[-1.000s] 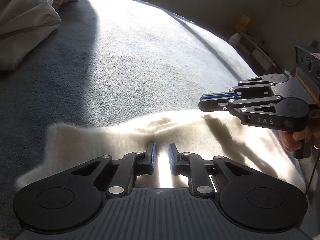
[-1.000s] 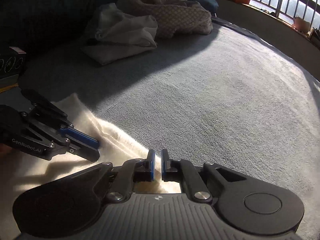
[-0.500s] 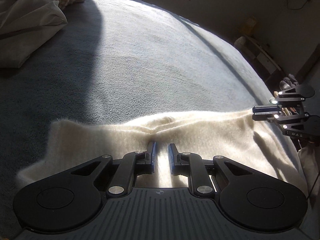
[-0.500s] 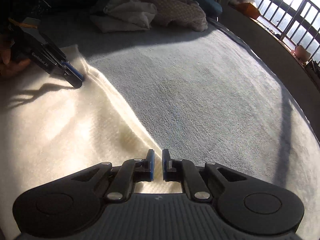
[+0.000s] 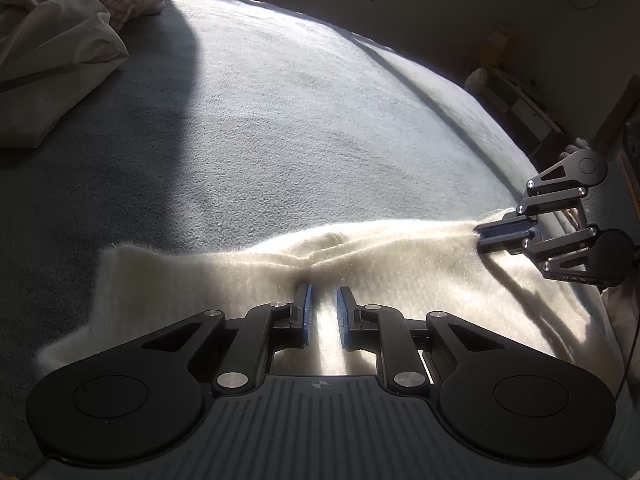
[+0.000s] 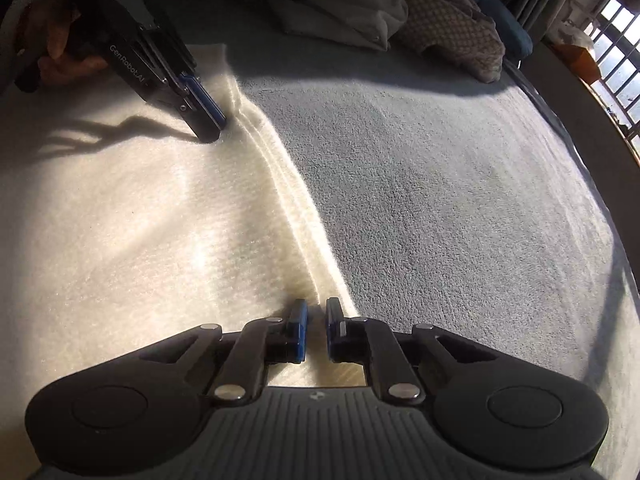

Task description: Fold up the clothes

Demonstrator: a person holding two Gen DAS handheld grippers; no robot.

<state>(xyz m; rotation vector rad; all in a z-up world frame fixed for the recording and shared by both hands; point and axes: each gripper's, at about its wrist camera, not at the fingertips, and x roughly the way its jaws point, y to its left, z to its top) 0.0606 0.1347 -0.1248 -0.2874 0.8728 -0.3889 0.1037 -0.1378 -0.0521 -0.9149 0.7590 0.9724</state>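
— Anything different on the cream garment (image 5: 400, 276)?
— Pulled taut along its far edge now, stretched out rightward from the left gripper (image 5: 322, 300).
— And the right gripper (image 5: 478, 236)?
— Swung out from above the garment's middle to its far right corner, rolled over on the way, jaws pinched on the edge there.
— From its own view?
— Left gripper (image 6: 212, 128) much farther off along that edge.

sunlit grey bed (image 5: 304, 120), barred window (image 6: 616, 48)
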